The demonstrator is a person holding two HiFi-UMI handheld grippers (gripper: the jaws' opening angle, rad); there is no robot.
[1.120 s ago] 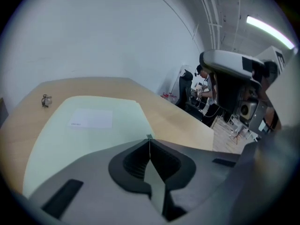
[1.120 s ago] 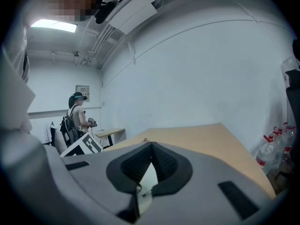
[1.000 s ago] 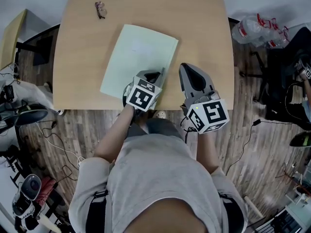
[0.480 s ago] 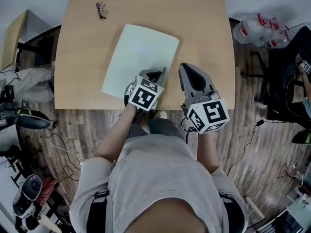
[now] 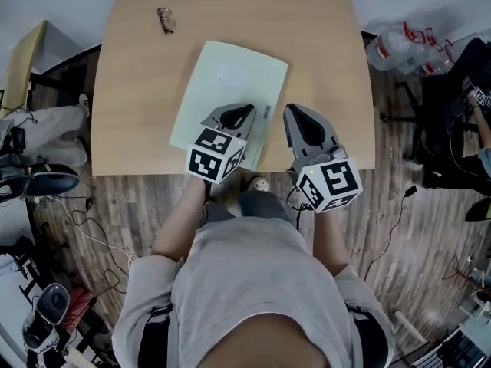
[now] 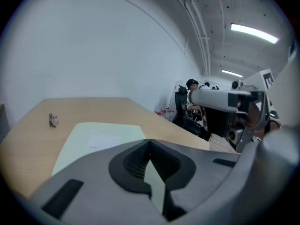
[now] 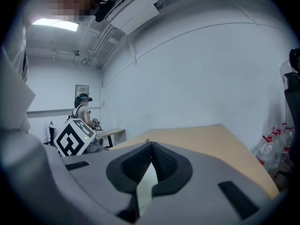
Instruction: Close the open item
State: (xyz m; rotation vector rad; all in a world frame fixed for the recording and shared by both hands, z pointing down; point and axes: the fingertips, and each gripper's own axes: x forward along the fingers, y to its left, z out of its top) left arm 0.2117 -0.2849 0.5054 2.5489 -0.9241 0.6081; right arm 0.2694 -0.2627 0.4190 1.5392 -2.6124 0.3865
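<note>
pale green folder (image 5: 229,90) lengthwise away, far end tilted right

My left gripper (image 5: 247,112) and my right gripper (image 5: 292,113) sit side by side in front of me, close but apart, both pointing away from my body. Each has its jaws closed tip to tip with nothing between them. My left forearm (image 5: 180,215) and right forearm (image 5: 326,234) reach forward, bare below the sleeves.

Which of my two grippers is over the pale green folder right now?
The left gripper: its closed tips overlap the near right corner of the folder. The right gripper, also closed, is beside the folder over the bare table.
</note>
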